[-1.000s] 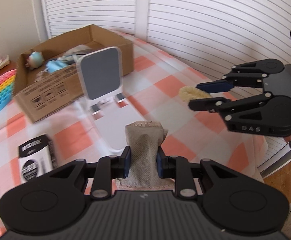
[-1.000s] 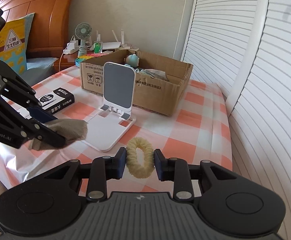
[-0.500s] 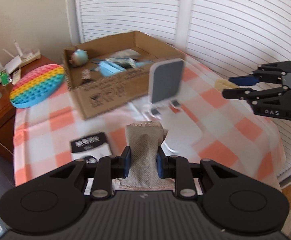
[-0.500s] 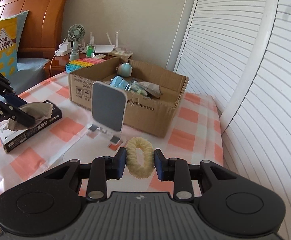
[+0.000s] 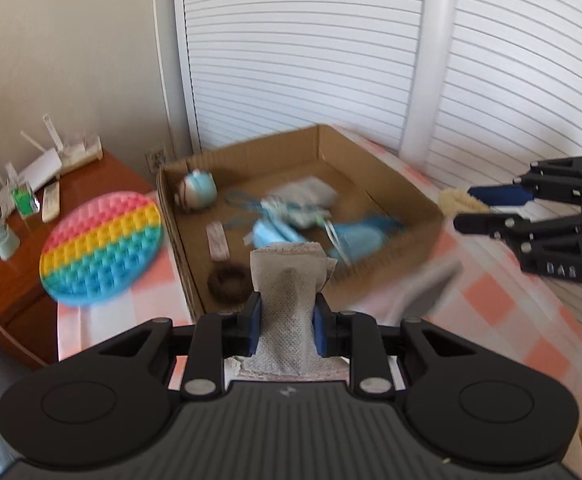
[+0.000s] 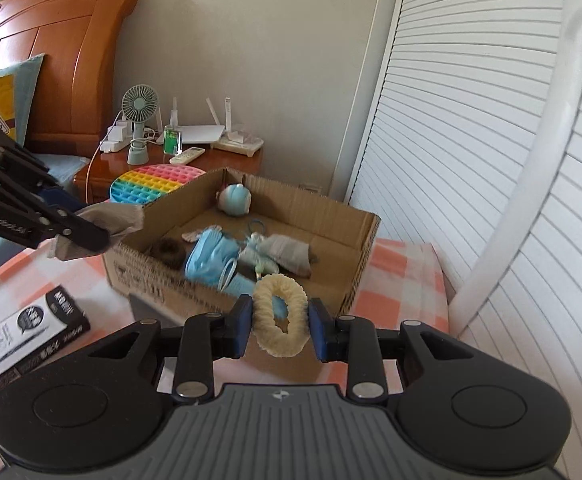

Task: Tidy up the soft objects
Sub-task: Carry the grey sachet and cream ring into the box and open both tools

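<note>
Checked cloth (image 6: pixel 403 276) covers the table beside white louvred doors, with a nightstand (image 6: pixel 111 168) behind it. On the cloth stands an open cardboard box (image 6: pixel 365 248) already holding a blue toy (image 6: pixel 207 258), a grey sock (image 6: pixel 287 252), a dark scrunchie (image 6: pixel 167 251) and a small round plush (image 6: pixel 234 199). Left gripper (image 5: pixel 285 322) is pinched on a grey mesh cloth (image 5: pixel 287 300), held in the air at the box's near-left corner. Right gripper (image 6: pixel 279 326) is pinched on a cream scrunchie (image 6: pixel 279 314), held just short of the near wall. Step in hand, by appearance: carrying both items to the box. Next move calls for bringing each gripper clear over the rim, then parting the fingers so the items drop inside. A black carton (image 6: pixel 27 336) lies nearby.
</note>
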`<state>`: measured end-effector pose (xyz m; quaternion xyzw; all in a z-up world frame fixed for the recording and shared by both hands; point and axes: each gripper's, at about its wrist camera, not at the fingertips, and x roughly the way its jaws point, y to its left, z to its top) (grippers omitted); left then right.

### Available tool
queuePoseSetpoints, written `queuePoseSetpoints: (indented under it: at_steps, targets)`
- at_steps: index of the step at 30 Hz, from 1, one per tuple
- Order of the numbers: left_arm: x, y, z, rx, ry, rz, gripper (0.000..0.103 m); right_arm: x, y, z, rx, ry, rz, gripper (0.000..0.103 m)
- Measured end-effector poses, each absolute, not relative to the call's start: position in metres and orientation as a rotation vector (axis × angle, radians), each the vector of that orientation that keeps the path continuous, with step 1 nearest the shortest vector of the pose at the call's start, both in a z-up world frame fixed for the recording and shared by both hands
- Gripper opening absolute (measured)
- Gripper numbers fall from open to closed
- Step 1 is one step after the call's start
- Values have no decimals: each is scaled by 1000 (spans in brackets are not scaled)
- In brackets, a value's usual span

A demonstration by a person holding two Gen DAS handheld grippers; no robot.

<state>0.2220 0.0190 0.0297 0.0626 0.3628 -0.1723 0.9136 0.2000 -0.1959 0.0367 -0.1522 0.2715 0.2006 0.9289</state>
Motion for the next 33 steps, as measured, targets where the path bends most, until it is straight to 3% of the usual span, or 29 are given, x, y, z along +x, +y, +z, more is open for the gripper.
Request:
queuePoseSetpoints:
  at_steps: [9,10,12,14,20,23,24,28,30,33]
  targets:
    - [310,10,29,127,745,-293,24,261,-182,39,-285,574,438,35]
    - [318,9,28,123,739,-278,28,267,-181,39,-277,578,439,35]
    - [330,10,24,114,712,-235,45,276,-179,38,-266,582,439,35]
    - [336,10,20,112,701,-205,79,283,-179,35,-254,590,437,35]
    - [318,19,28,111,660,-204,96,298,-176,24,-256,617,434,35]
    - [303,22,33,143,645,-214,98,311,-171,24,-247,630,431,36]
    - [298,23,34,147,641,-225,98,314,-169,25,-246,632,432,44]
    - [279,25,38,152,643,-238,102,315,-165,33,-241,615,413,94]
    - [270,27,40,149,645,-236,102,312,-166,38,-227,608,407,101]
    - [254,29,42,148,638,-233,102,304,-168,46,-207,606,405,103]
